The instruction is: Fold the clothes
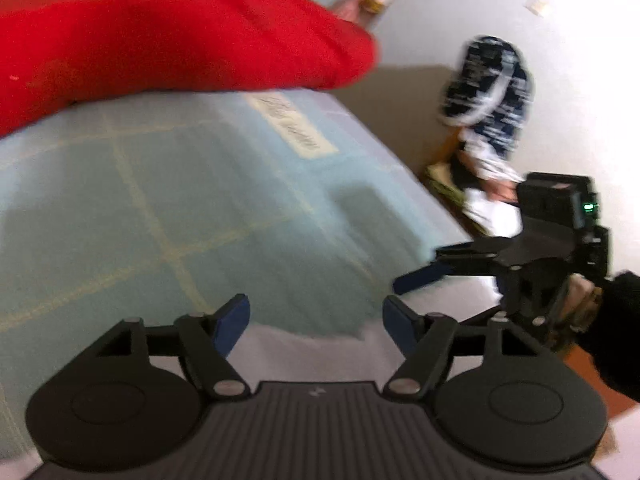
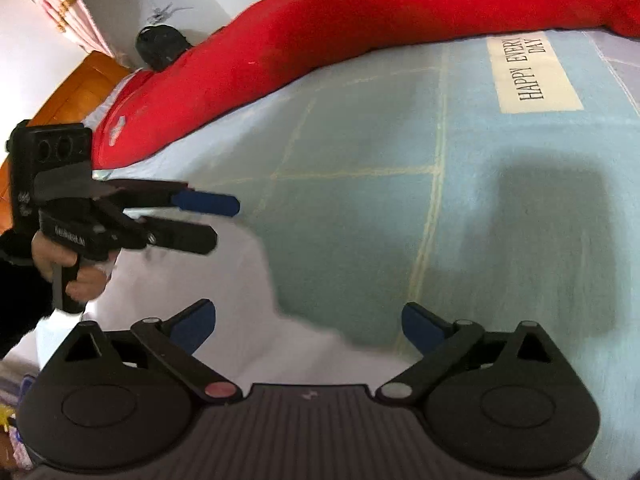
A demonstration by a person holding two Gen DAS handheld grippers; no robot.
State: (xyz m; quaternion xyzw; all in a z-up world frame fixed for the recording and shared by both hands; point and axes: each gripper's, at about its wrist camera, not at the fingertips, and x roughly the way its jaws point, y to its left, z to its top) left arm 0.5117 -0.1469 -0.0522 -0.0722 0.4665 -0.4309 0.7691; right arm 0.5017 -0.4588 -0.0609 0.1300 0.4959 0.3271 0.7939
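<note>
A white garment [image 1: 320,354] lies flat on the pale blue bedsheet [image 1: 168,200], and its edge runs just ahead of my fingers. My left gripper [image 1: 316,320] hovers over it, open, with nothing between the blue pads. In the left wrist view my right gripper [image 1: 416,268] comes in from the right, held by a hand in a dark sleeve. The right wrist view shows my right gripper [image 2: 308,324] open and empty above the same white garment [image 2: 192,280]. There my left gripper [image 2: 226,224] sits at the left with its jaws apart.
A red duvet [image 2: 360,12] is bunched along the far side of the bedsheet [image 2: 500,248], which carries a "HAPPY EVERY DAY" label [image 2: 532,76]. Beyond the bed's right edge, a dark blue and white patterned item [image 1: 488,88] hangs or stands over the floor. A black bag [image 2: 160,46] sits behind the duvet.
</note>
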